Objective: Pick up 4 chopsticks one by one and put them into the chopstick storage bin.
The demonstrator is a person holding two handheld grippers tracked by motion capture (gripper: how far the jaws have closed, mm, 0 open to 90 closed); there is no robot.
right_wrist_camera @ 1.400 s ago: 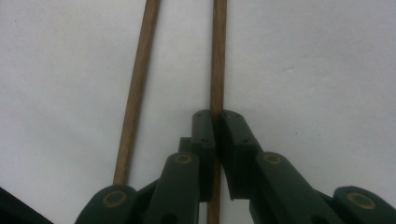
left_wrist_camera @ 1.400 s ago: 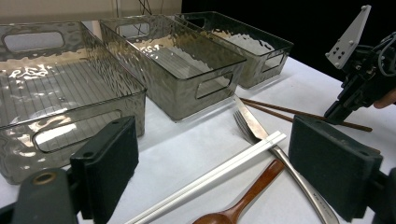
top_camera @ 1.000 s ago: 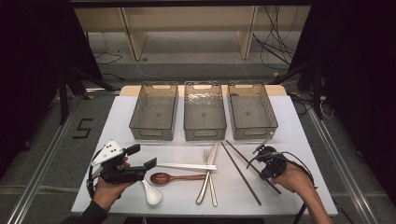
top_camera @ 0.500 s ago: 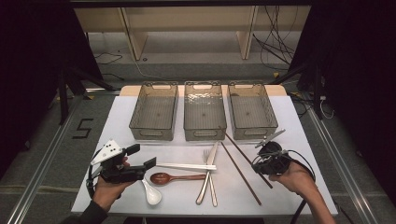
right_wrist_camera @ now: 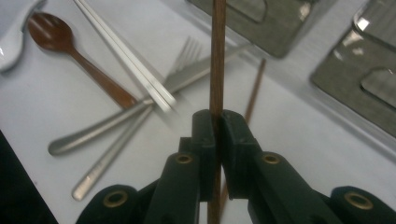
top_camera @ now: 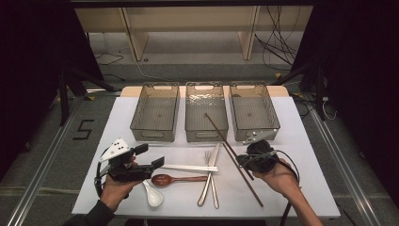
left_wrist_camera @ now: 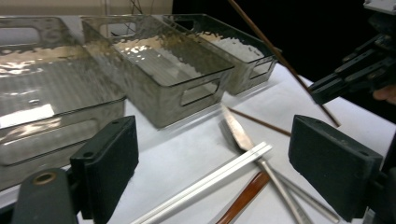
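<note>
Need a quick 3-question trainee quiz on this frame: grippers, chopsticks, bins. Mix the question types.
1. True or false: the right gripper is shut on a brown chopstick.
2. Multiple choice: the raised tip of that chopstick, in the high view, lies over the A) left bin B) middle bin C) right bin.
3. Fill in: the left gripper stands ____ and holds nothing, above the white chopsticks.

Key: 1 true; 2 B; 3 open.
</note>
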